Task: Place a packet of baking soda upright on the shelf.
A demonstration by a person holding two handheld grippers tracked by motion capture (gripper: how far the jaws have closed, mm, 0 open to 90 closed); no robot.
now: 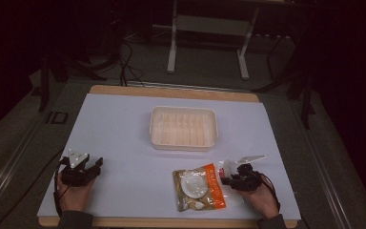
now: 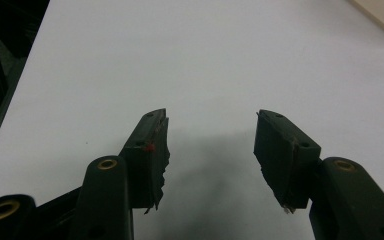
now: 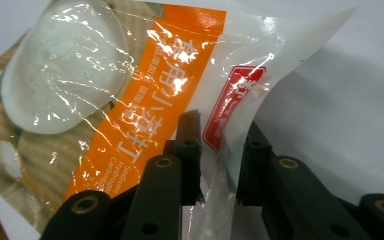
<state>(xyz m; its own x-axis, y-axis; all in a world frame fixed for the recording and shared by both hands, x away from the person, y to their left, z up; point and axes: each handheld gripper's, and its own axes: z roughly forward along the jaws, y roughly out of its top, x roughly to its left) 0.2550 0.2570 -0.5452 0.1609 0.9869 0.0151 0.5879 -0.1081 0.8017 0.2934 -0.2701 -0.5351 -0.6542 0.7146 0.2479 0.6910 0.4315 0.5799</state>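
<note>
Lying flat on the white table top (image 1: 124, 124) near the person's edge, right of the middle, the food packet (image 1: 199, 187) shows a brown printed face with a round white picture and an orange band of lettering down its right side, and its clear right-hand edge is lifted off the surface where the right gripper (image 1: 229, 178) has hold of it. In the right gripper view the packet (image 3: 130, 100) fills most of the frame, and the two black jaws stand narrow, one on each side of the clear film beside a red label, with the film pinched and creased between them. The right gripper (image 3: 220, 150) is held by a hand at the lower right of the high view, its cable trailing back toward the sleeve. The left gripper (image 1: 94, 166) rests well apart from the packet, at the left of the table, held low in the other hand with the grey three-cornered plate on top. In the left gripper view its jaws stand wide, the left gripper (image 2: 210, 145) having only bare white table top (image 2: 205, 60) between and ahead of them. A pale plastic tray (image 1: 183, 140) sits beyond the packet toward the far side of the table, near the middle, apart from both grippers
</note>
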